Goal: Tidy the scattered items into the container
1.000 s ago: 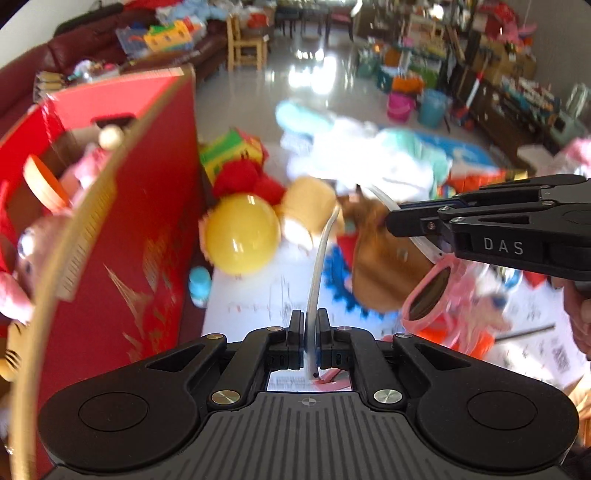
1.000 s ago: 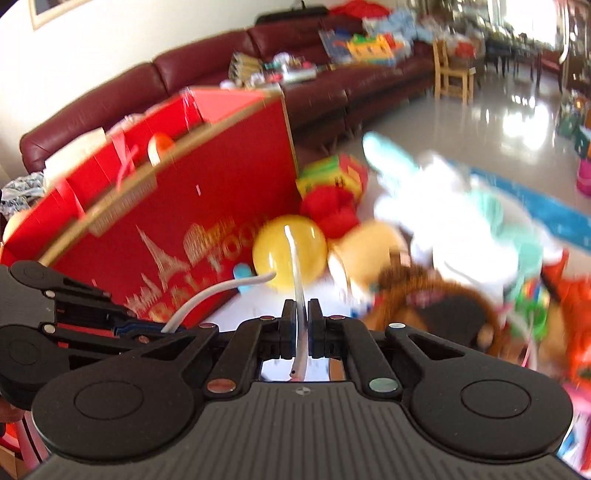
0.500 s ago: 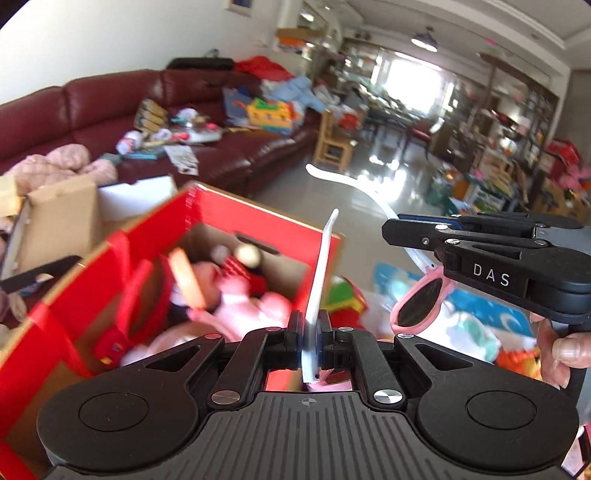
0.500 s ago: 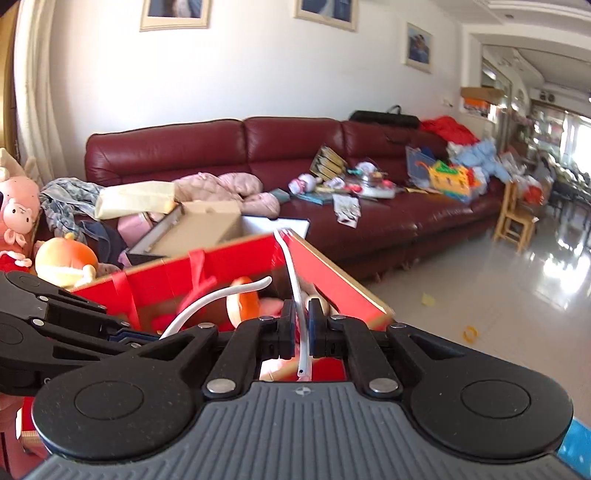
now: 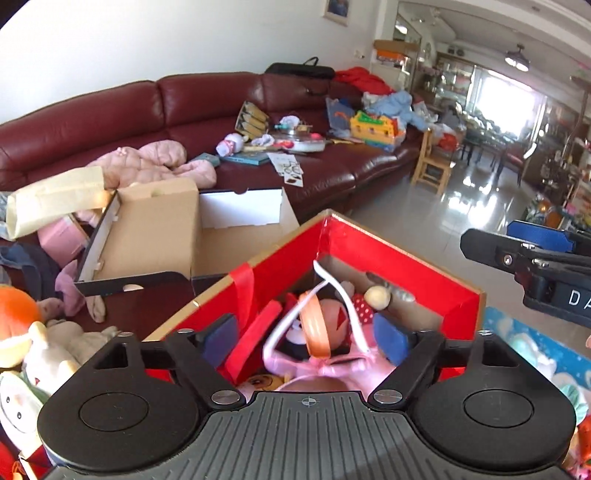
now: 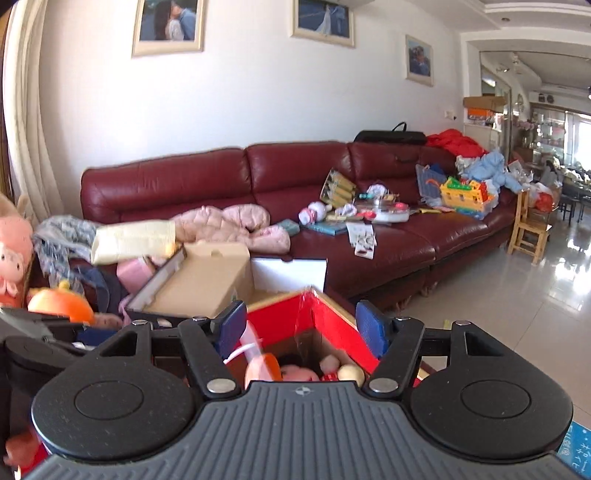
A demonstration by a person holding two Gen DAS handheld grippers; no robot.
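Hovering: left hand-held gripper (image 5: 306,339) and right hand-held gripper (image 6: 303,328), both released, above red box (image 5: 402,254).
Toys: pink sunglasses (image 5: 325,347) lying inside.
Room: maroon sofa (image 6: 295,173) behind.
Edges: tiled floor (image 6: 517,295) bare rightward.

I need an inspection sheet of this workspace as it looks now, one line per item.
Surface: glossy tiled floor; blue play mat at right.
Job's things: red box open; pink sunglasses with white arms lie on the toys inside.
Clutter: cardboard box, pink jacket and toys on the sofa.
Grippers: left tongs open above the box; right tongs open, both hold nothing.
Cables: nothing seen.
Surroundings: framed pictures, wooden chair.
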